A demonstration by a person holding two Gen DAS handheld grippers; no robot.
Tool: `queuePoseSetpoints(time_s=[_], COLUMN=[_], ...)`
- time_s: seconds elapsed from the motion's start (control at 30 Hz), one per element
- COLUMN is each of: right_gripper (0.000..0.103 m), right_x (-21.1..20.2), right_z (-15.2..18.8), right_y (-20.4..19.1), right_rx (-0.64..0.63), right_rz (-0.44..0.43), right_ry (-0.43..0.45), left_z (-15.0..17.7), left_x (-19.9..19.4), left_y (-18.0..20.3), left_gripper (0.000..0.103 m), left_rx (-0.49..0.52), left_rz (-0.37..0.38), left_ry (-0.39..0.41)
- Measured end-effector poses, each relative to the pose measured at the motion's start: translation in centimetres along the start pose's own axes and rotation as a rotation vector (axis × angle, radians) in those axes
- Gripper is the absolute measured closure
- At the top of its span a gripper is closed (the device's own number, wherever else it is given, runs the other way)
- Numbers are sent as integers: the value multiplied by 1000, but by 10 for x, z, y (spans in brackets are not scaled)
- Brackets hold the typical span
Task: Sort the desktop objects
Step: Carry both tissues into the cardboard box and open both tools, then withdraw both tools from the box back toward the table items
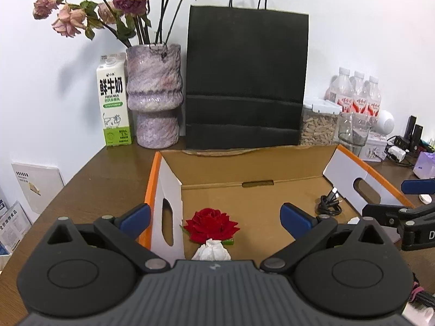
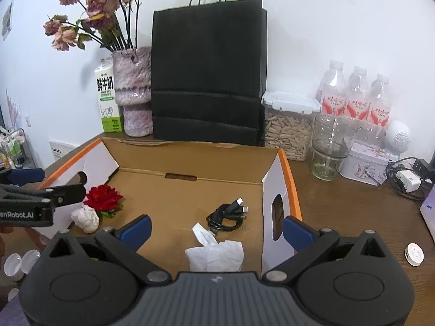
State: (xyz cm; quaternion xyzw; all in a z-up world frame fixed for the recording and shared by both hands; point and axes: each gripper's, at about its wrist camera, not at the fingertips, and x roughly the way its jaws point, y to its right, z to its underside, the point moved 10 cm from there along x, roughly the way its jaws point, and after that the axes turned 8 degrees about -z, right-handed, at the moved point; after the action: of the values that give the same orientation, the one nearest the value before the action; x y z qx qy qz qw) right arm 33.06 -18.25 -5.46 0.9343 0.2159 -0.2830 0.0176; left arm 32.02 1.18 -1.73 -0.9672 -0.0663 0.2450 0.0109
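Observation:
An open cardboard box point(image 1: 244, 168) point(image 2: 190, 157) with orange-edged white flaps lies on the brown desk. Inside it lie a red rose point(image 1: 210, 225) point(image 2: 103, 197), a small white crumpled ball point(image 1: 212, 251) point(image 2: 85, 218), a coiled black cable point(image 1: 329, 203) point(image 2: 227, 217) and a crumpled white tissue point(image 2: 214, 252). My left gripper point(image 1: 214, 217) is open and empty, over the box's left side above the rose. My right gripper point(image 2: 216, 229) is open and empty, over the box's right side above the tissue. The right gripper shows at the right edge of the left wrist view.
Behind the box stand a black paper bag point(image 1: 246, 81) point(image 2: 208, 73), a purple vase of dried roses point(image 1: 155, 95), a milk carton point(image 1: 114, 100), a snack container point(image 2: 289, 125), a glass jar point(image 2: 330, 146), water bottles point(image 2: 356, 95) and a tin point(image 2: 364, 164). A white round disc point(image 2: 413, 254) lies right.

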Motion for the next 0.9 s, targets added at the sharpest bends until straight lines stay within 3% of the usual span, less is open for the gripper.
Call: queuePoseSetpoints(time_s=[0.43,0.9], right_gripper=[0,0], right_x=[-47,-98], right_z=[5,58], right_y=[-23,-40], right_rx=[-37,-27], right_rz=[-8,16], right_ry=[48,-2], left_z=[-1,43], left_x=[-36,-81], left_y=[-27,-69], left_gripper=[0,0], left_rx=[-1,6], left_rz=[-42,-114], left_ry=[37,-9])
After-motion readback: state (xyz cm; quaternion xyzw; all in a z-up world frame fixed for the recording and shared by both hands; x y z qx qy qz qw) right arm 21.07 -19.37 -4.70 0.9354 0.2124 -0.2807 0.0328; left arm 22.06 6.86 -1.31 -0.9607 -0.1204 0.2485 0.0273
